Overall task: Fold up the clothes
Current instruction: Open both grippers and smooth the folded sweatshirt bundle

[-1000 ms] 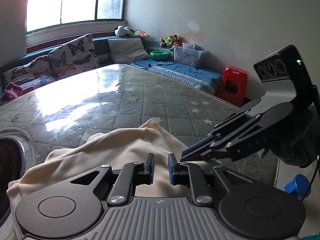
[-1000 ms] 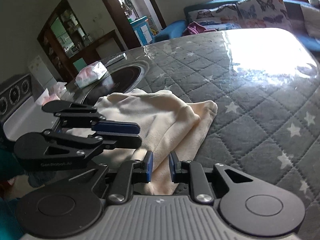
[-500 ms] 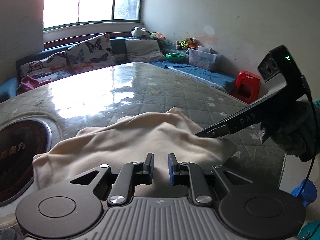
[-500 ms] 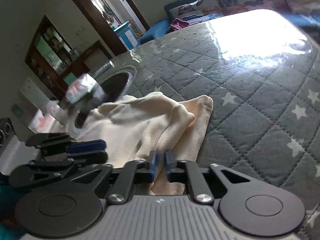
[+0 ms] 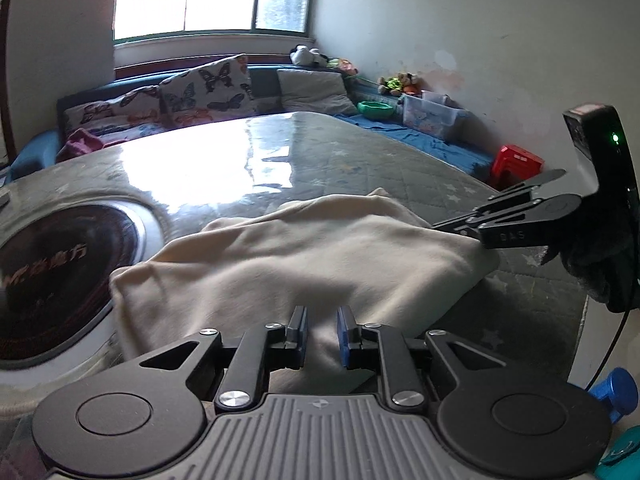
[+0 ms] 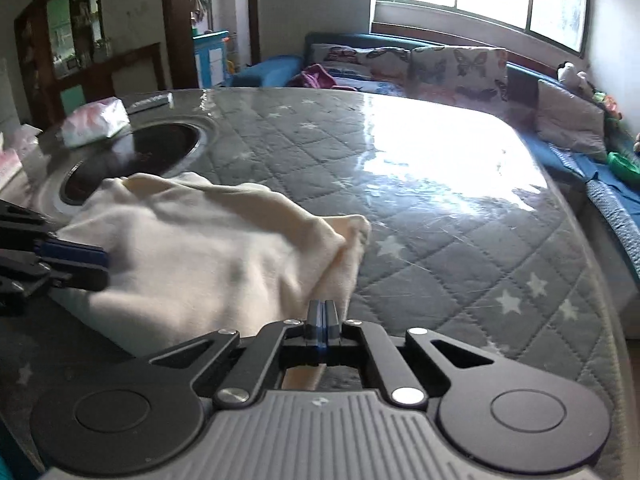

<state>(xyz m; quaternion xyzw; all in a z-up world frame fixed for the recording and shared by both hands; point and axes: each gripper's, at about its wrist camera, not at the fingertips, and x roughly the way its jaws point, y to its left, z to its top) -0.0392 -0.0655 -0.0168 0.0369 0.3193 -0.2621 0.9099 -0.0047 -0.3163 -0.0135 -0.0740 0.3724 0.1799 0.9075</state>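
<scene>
A cream garment [image 5: 304,256] lies bunched at the near edge of a grey quilted table cover [image 6: 460,248] with white stars, its left end resting on the rim of a dark round cooktop [image 5: 52,272] set into the surface. The right gripper [image 6: 323,312] is pressed shut on the near right edge of the garment, a strip of cream cloth showing behind its blue pads. In the left wrist view this gripper comes in from the right, its tip at the garment's right end. The left gripper [image 5: 322,334] hangs over the near left part of the garment with a narrow gap between its jaws; cloth shows through the gap, but the pads do not visibly press on it. A tissue pack [image 6: 96,122] lies at the cooktop's far side. Butterfly cushions [image 5: 200,92] line the sofa under the window, and a red stool [image 5: 516,164] stands at the far right.
</scene>
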